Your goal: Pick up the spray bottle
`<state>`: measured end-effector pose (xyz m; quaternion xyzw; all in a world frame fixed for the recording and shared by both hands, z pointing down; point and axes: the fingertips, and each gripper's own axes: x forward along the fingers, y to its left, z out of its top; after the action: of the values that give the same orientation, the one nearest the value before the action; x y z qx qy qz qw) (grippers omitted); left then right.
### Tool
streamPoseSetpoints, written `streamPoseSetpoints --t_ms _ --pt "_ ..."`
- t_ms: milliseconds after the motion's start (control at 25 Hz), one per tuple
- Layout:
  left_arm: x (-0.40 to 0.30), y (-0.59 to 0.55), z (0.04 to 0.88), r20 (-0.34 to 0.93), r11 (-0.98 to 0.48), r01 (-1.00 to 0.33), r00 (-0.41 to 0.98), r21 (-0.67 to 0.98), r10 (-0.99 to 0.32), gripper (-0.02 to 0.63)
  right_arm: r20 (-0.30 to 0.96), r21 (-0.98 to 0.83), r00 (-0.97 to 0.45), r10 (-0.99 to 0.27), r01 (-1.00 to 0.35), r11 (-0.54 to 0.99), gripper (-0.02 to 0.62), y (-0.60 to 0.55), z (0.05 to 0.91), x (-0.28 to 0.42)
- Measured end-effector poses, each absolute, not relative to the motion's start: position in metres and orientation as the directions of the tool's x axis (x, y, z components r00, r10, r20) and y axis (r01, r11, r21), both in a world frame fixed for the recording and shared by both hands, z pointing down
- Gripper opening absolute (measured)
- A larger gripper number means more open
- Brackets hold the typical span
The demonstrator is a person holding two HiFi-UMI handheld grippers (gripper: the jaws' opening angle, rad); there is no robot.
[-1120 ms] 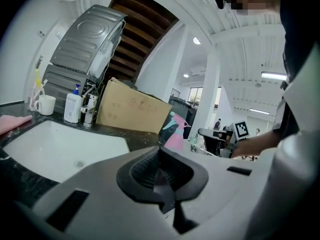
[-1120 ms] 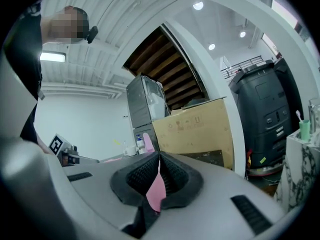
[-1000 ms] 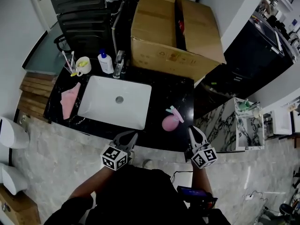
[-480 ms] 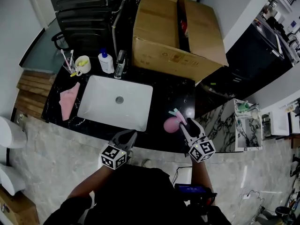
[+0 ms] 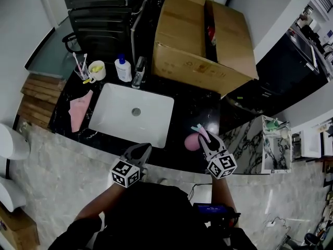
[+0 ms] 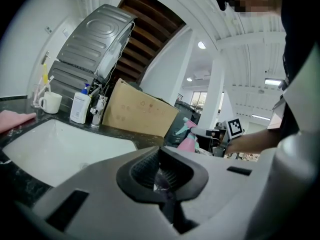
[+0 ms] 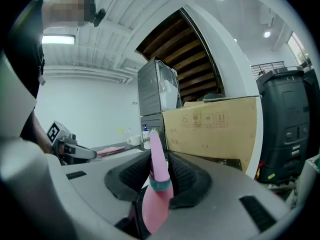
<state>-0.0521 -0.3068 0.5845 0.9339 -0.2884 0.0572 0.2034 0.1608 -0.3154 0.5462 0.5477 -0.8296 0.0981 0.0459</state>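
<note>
Bottle [image 5: 192, 139], pink with a pale green trigger, sits at the front right of the black tabletop [image 5: 193, 104], well to the right of the sink [image 5: 115, 120] and near the tabletop's front edge. From the head view I cannot tell whether its base rests on the tabletop or is just off it.

Right gripper [image 5: 203, 138] reaches in from the person's side. In the right gripper view, the bottle's narrow top [image 7: 156, 156] rises upright between the ribbed pads [image 7: 186, 180]. The right gripper's [image 7: 160, 180] jaws are pinching it from both sides at the neck, by the teal ring.

Left gripper [image 5: 142, 151] hovers over the tabletop's front edge, in front of the sink and well apart from the bottle. In the left gripper view its [image 6: 161, 171] jaws are pressed together with nothing between them. Beyond them the bottle [image 6: 188, 137] shows in the distance with the right gripper [image 6: 212, 134] on it.

Behind the sink stand a faucet [image 5: 139, 71], a soap [image 5: 123, 69] and a cup [image 5: 97, 70] holding toothbrushes. A pink cloth [image 5: 79, 111] lies to the sink's left. A big box [image 5: 197, 40] stands at the back right of the tabletop.
</note>
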Motion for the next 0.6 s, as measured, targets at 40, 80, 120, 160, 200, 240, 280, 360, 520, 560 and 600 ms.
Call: streamPoseSetpoints --t_ms 40,80,120,160,200,240,280,360,520,560,600 --pt "-0.053 -0.307 0.585 0.225 -0.749 -0.564 0.826 0.348 -0.517 0.008 0.183 -0.113 -0.400 -0.898 -0.916 0.385 0.124 -0.316 0.547 0.160" --pt "-0.053 -0.308 0.585 0.225 -0.748 -0.565 0.825 0.348 -0.518 0.008 0.181 -0.114 -0.403 -0.897 -0.915 0.388 0.123 -0.317 0.547 0.159" --pt "-0.053 -0.308 0.585 0.225 -0.748 -0.566 0.824 0.348 -0.519 0.008 0.181 -0.113 -0.406 -0.896 -0.913 0.391 0.123 -0.317 0.547 0.159" --pt "-0.053 -0.308 0.585 0.225 -0.747 -0.566 0.824 0.347 -0.520 0.008 0.180 -0.109 -0.408 -0.895 -0.913 0.394 0.121 -0.317 0.547 0.159" --pt "-0.053 -0.308 0.584 0.225 -0.747 -0.567 0.824 0.347 -0.520 0.008 0.180 -0.104 -0.409 -0.894 -0.912 0.396 0.120 -0.317 0.547 0.159" --pt "-0.052 -0.308 0.584 0.225 -0.748 -0.566 0.824 0.347 -0.520 0.008 0.181 -0.099 -0.409 -0.894 -0.912 0.398 0.118 -0.316 0.546 0.159" --pt "-0.052 -0.308 0.583 0.225 -0.748 -0.565 0.825 0.347 -0.519 0.008 0.181 -0.095 -0.407 -0.895 -0.913 0.396 0.118 -0.315 0.546 0.159" --pt "-0.051 -0.307 0.583 0.225 -0.751 -0.562 0.827 0.348 -0.515 0.008 0.178 -0.090 -0.397 -0.901 -0.918 0.386 0.117 -0.314 0.545 0.161" --pt "-0.048 -0.306 0.584 0.225 -0.758 -0.551 0.835 0.350 -0.503 0.008 0.153 -0.096 -0.373 -0.915 -0.927 0.362 0.114 -0.307 0.541 0.164" --pt "-0.048 -0.305 0.584 0.225 -0.760 -0.547 0.837 0.350 -0.499 0.008 0.148 -0.099 -0.368 -0.918 -0.929 0.356 0.114 -0.305 0.541 0.165" --pt "-0.047 -0.305 0.584 0.225 -0.763 -0.544 0.839 0.350 -0.495 0.008 0.145 -0.100 -0.362 -0.921 -0.931 0.350 0.114 -0.303 0.540 0.166"
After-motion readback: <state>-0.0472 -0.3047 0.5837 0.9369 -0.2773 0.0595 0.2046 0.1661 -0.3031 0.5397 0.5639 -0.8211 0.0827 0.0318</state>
